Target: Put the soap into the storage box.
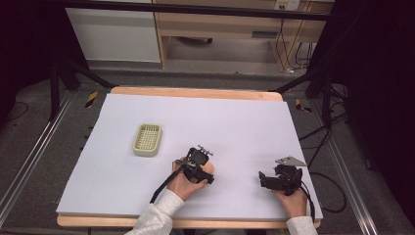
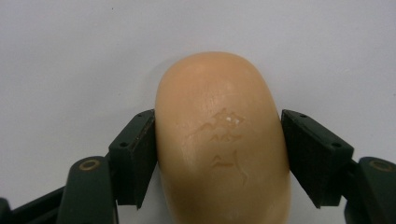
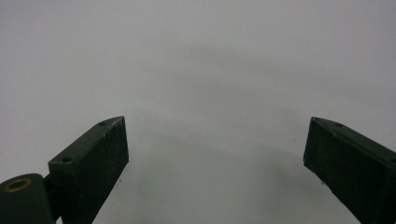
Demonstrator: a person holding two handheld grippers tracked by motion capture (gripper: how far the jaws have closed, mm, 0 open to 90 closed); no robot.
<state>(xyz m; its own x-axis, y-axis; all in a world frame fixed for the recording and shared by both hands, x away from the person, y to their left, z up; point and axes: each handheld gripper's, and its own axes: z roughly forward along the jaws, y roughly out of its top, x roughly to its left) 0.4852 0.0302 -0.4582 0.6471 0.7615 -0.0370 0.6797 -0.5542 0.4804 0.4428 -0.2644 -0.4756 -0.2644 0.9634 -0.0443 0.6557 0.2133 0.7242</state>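
Nearest the front edge of the counter point(image 1: 117, 196), two hands enter from below, each holding a gripper. The right gripper point(image 1: 263, 179) rests close to the front right corner, its jaws spread wide with nothing but bare white surface between them, as the right gripper view confirms point(image 3: 215, 154). The left gripper point(image 1: 211, 172) lies slightly farther in, near the middle of the counter's width; its jaws stand on either side of a tan oval soap bar point(image 2: 222, 144), the left pad against the bar's flank and the right pad at or just off the other flank, so whether the grip is closed cannot be told for certain. The bar lies flat on the counter with its embossed face up; its long axis runs along the gripper's line of sight, the rounded far end pointing away from the hand. Open white surface surrounds both grippers. Farther back and to the left, well apart from the bar, sits an empty pale green slotted soap dish point(image 1: 147, 139), its long axis running front to back.
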